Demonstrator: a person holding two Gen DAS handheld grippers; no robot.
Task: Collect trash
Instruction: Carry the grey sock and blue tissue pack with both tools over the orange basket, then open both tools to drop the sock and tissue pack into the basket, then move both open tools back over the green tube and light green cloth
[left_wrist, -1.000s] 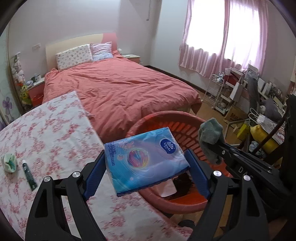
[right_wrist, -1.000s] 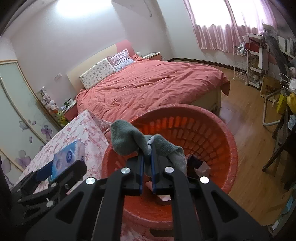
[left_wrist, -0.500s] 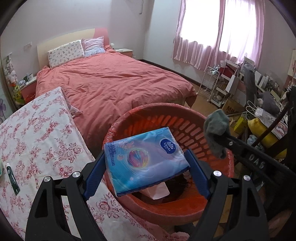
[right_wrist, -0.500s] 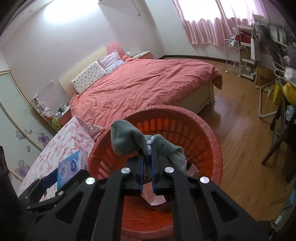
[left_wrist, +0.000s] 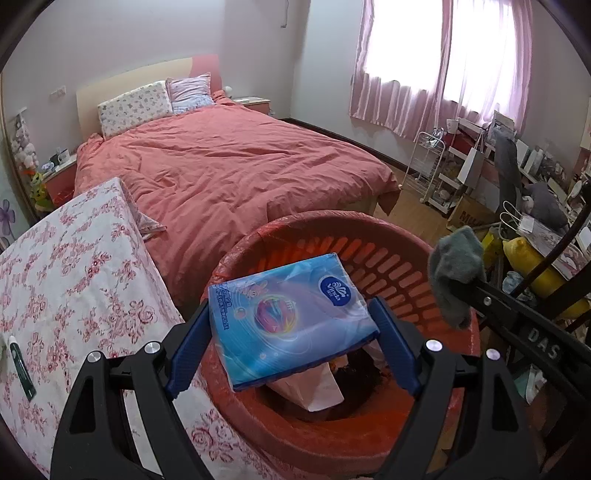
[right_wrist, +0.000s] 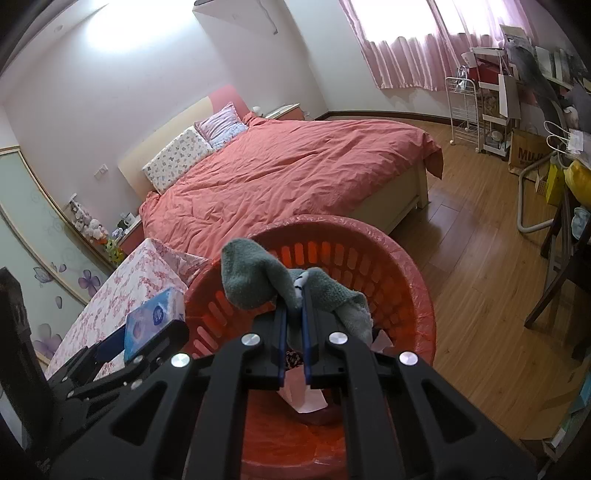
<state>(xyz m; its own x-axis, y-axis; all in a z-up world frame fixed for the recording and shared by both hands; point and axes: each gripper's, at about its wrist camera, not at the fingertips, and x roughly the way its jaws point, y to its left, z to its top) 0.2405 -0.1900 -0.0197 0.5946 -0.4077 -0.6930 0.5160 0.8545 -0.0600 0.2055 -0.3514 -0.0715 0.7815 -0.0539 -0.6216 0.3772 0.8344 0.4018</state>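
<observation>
Hanging over the red basket (left_wrist: 388, 236), both loads sit above its mouth: the blue tissue pack (left_wrist: 291, 317) lies flat with its long axis crosswise, clamped between the widely spread left gripper (left_wrist: 291, 339); the grey sock (right_wrist: 258, 280) droops from the right gripper (right_wrist: 293, 295), pressed nearly together on it. Neither is nearer; I judge releasing should drop both straight in.

The bench (left_wrist: 74, 266) wears a white cloth with red flowers. A dark green tube (left_wrist: 22, 369) lies near its left edge. The basket (left_wrist: 388, 236) stands on the wood floor (right_wrist: 480, 295), against the bench's right edge. The bed (left_wrist: 221, 166) bears a red quilt and two pillows (left_wrist: 135, 103) at its head.
</observation>
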